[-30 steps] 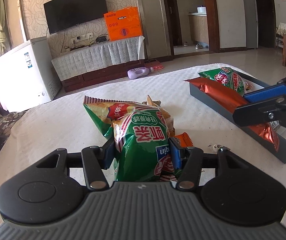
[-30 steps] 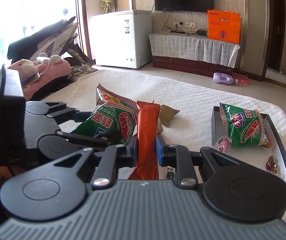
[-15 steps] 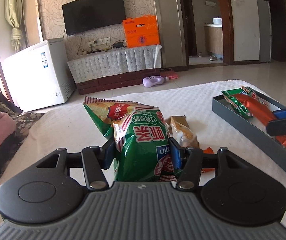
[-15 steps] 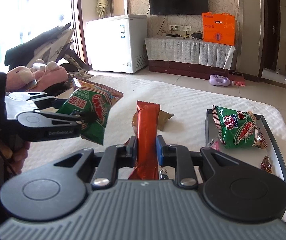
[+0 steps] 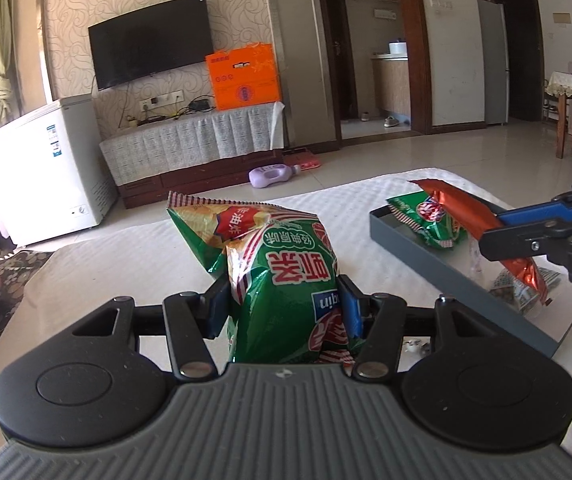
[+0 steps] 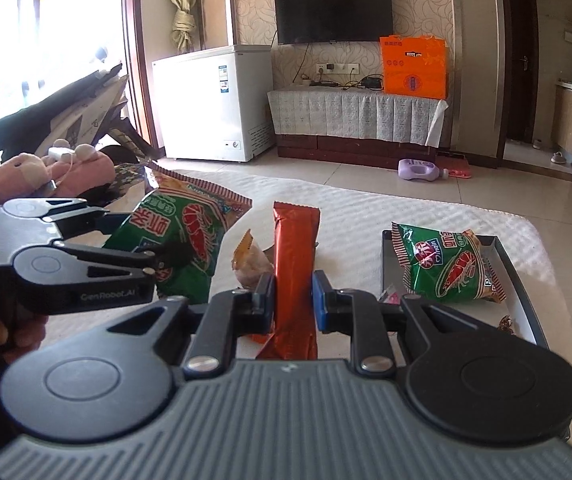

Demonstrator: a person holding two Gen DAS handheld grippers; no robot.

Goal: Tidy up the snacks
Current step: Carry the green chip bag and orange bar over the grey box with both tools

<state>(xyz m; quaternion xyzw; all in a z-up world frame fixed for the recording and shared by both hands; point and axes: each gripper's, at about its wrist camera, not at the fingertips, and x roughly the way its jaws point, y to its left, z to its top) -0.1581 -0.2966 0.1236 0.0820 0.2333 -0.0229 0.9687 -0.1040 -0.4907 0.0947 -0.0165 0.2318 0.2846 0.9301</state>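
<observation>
Left gripper (image 5: 282, 306) is clamped on a green shrimp-chip bag (image 5: 286, 292), the bag standing upright between its blue pads and lifted off the white table (image 5: 126, 264). A second chip bag (image 5: 222, 228), yellow-green, sits just behind it; whether the two touch is unclear. Over on the right, the right gripper (image 6: 293, 300) is squeezed tight on an orange wrapper bar (image 6: 294, 264), held upright in its own view. From the left wrist camera, that bar hangs over the grey tray (image 5: 446, 276), above the tray's near end. Inside the tray lies another green shrimp bag (image 6: 450, 266), toward its far end, with a few small sweets near the tray's near corner. A small tan packet (image 6: 250, 264) rests on the table left of the tray, beside the bar.
</observation>
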